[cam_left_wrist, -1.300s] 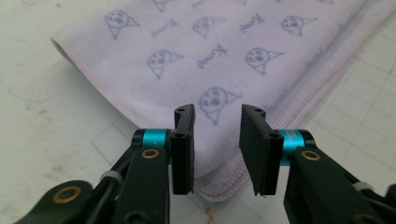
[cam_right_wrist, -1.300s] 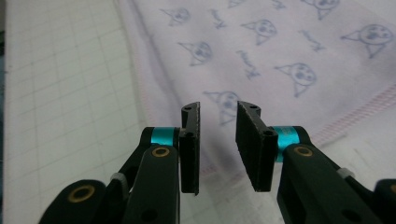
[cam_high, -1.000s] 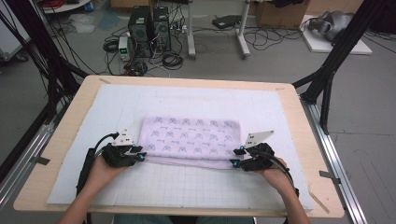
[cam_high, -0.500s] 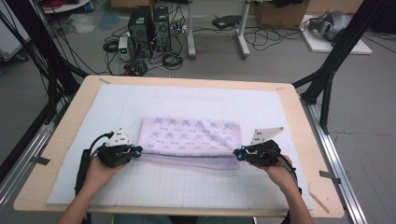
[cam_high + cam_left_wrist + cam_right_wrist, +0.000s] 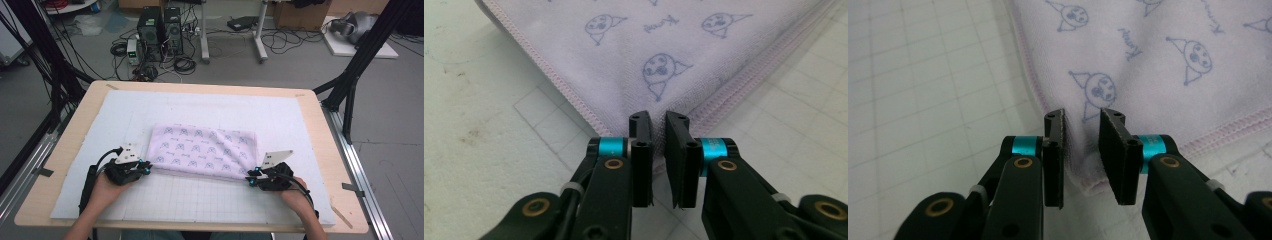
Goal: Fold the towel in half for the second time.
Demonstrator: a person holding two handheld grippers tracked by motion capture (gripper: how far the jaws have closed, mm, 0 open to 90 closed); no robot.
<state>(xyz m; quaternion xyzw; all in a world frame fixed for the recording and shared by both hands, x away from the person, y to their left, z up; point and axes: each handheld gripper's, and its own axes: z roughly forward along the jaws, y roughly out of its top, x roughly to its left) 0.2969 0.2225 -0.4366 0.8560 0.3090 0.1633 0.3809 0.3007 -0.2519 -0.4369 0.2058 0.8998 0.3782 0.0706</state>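
High view: folded lilac printed towel (image 5: 202,150) mid-fold; left gripper (image 5: 144,167), right gripper (image 5: 251,178) just reopened, jaws astride near corners, not pinching; next: close, lift.

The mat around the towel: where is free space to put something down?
Free: the white mat between the towel and the table's far edge, and the strips left and right of the towel. Crowded: the near corners, where the left gripper and right gripper sit.

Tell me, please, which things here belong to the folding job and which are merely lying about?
In the job:
folded lilac towel
left gripper
right gripper
gridded white mat

Lying about:
computer towers on the floor
cardboard box
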